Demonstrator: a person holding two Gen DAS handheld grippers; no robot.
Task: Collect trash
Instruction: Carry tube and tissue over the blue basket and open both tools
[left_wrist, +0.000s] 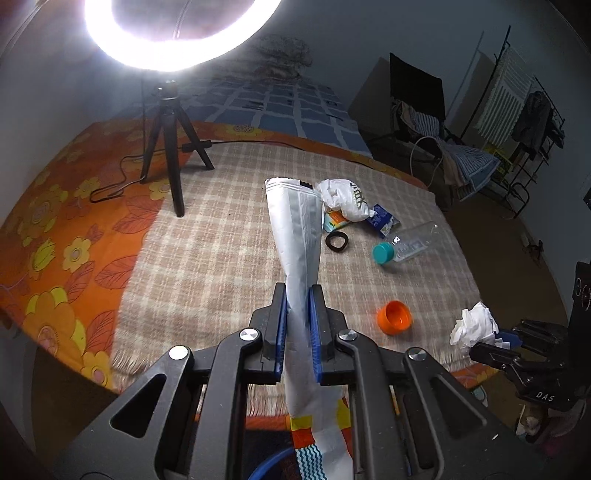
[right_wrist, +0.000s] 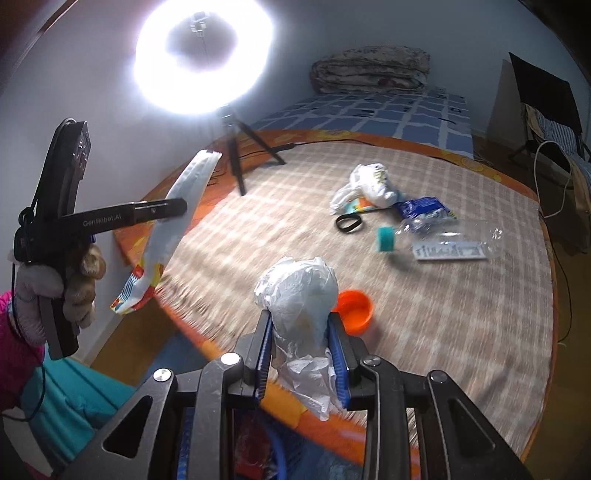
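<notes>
Checked blanket (left_wrist: 221, 229) over an orange floral sheet (left_wrist: 66, 236) carries the litter, lit by a ring light (left_wrist: 177, 33) on a tripod. Left gripper (left_wrist: 297, 332) is clamped on a long silver wrapper (left_wrist: 295, 229), its long axis running straight out along the fingers. Right gripper (right_wrist: 301, 354) pinches a crumpled white bag (right_wrist: 299, 288). Both loads hang over the near edge, where a blue rim, possibly a bin, shows below. Remaining trash lies ahead and to the right: black ring (left_wrist: 337, 243), white wad (left_wrist: 345, 199), bottle (left_wrist: 410, 243), orange cap (left_wrist: 394, 316), nearest the right gripper. Only the right view shows the person's gloved hand (right_wrist: 79, 280) and the wrapper's printed tail
</notes>
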